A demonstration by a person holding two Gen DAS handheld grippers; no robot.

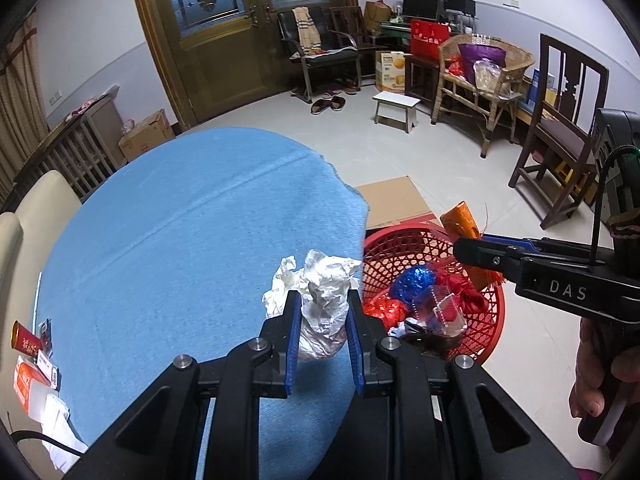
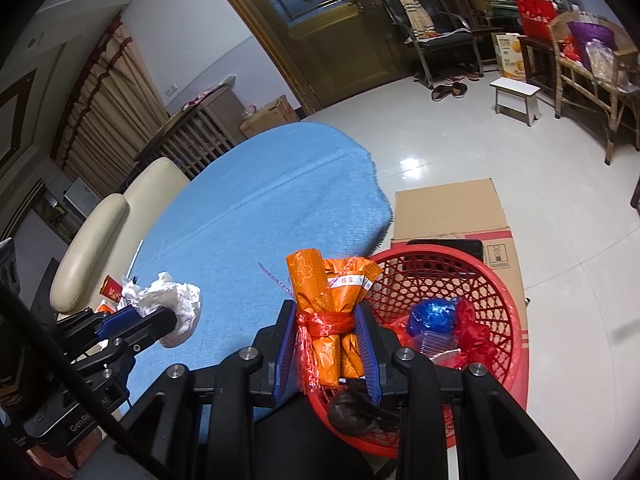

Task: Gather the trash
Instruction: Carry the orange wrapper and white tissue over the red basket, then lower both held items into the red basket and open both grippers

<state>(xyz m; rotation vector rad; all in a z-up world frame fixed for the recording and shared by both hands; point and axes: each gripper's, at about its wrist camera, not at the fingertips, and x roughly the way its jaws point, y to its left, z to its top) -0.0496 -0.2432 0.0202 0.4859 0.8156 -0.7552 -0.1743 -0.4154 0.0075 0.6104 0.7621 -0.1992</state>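
Left tongs (image 1: 324,320) clench crumpled white plastic (image 1: 320,300) above the blue bench (image 1: 180,240), right tongs (image 2: 328,344) clench an orange packet (image 2: 332,304), both apparently headed for the red basket (image 2: 500,300).

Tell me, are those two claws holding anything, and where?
Left gripper clamps crumpled white plastic around its middle; right gripper clamps the orange packet near its red-tied waist.

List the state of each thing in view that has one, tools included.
left tool: shut on the crumpled white wrapper, held over the blue tablecloth
right tool: shut on the orange packet bundle, tied with red plastic, at the table's edge
red basket: on the floor beside the table, partly filled with red, blue and clear wrappers
double doors: closed
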